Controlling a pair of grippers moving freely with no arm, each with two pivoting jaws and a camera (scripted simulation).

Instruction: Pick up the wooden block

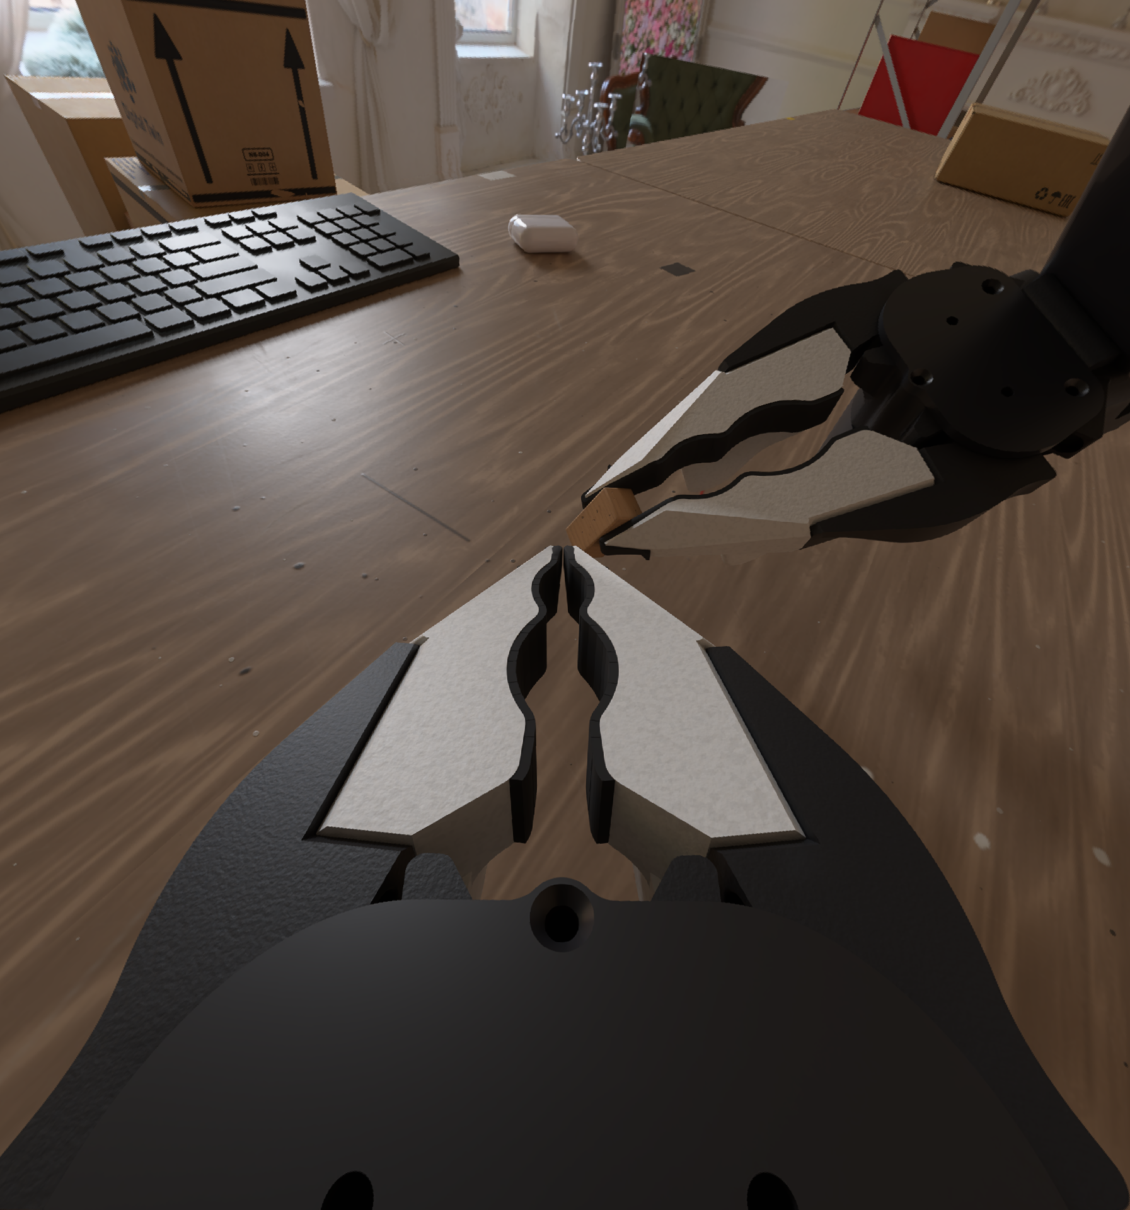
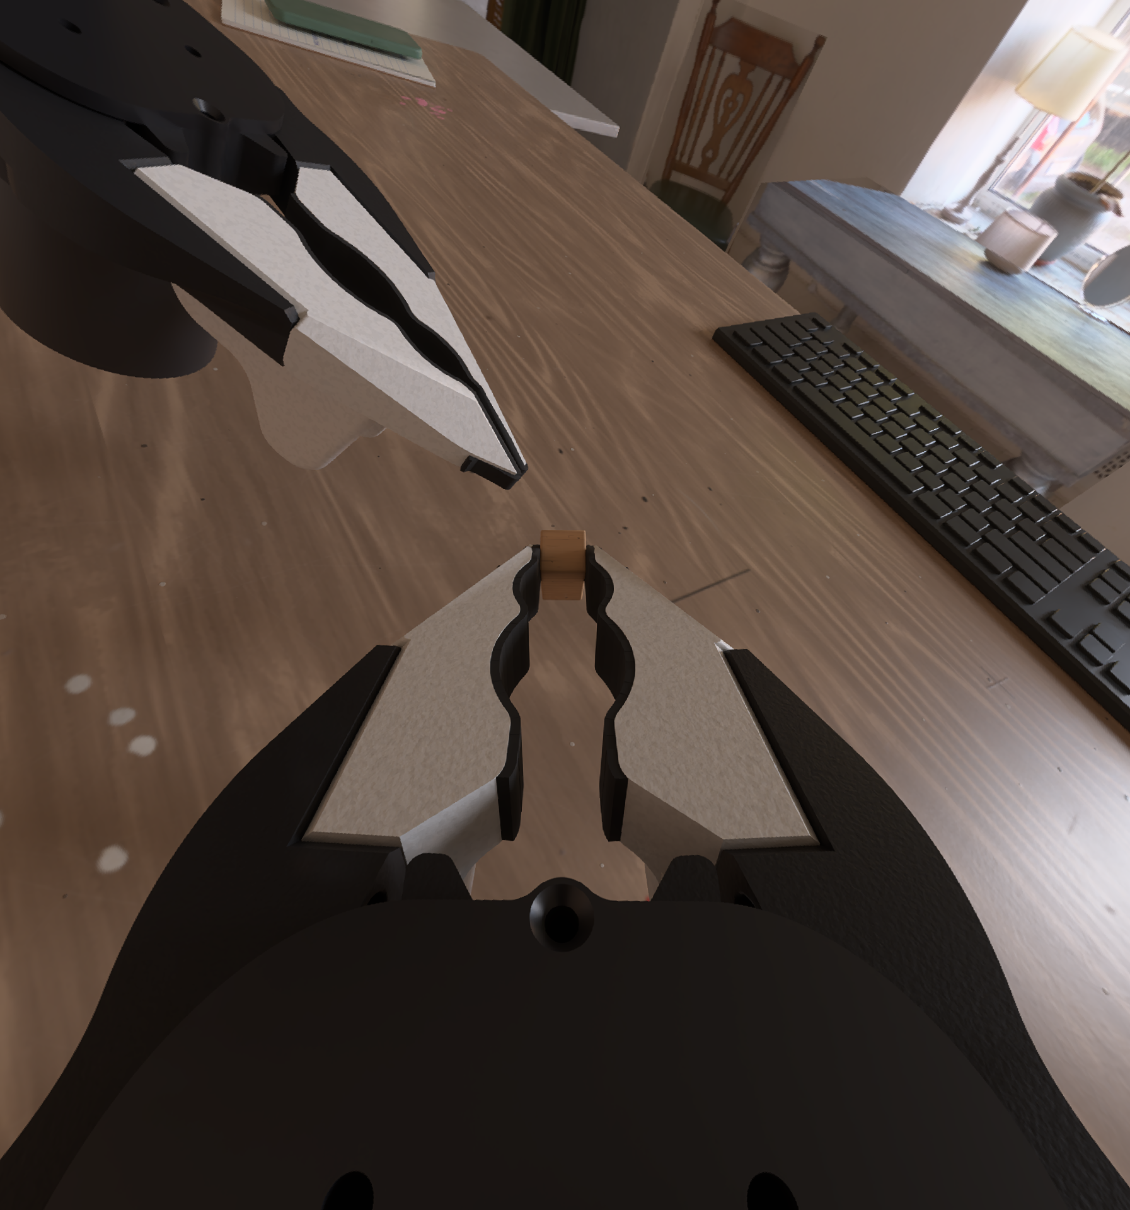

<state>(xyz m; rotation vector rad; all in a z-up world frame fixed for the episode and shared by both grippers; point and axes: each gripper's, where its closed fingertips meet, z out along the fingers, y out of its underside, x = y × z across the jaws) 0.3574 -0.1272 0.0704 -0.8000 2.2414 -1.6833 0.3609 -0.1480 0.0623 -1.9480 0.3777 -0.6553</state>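
Observation:
The wooden block [image 2: 562,564] is small and light tan. My right gripper [image 2: 563,556] is shut on it, pinching it between the fingertips above the wooden table [image 2: 712,753]. In the left wrist view the block [image 1: 600,516] sticks out of the right gripper's [image 1: 604,520] tips. My left gripper [image 1: 562,552] is shut and empty, its tips just in front of and below the block. In the right wrist view the left gripper [image 2: 513,475] hangs at the upper left, its tips a short way from the block.
A black keyboard [image 1: 176,281] lies at the far left of the table; it also shows in the right wrist view [image 2: 981,484]. A small white case [image 1: 541,232] lies beyond. Cardboard boxes [image 1: 221,98] stand at the back left, another [image 1: 1020,157] at the far right. A notepad [image 2: 346,33] lies far off.

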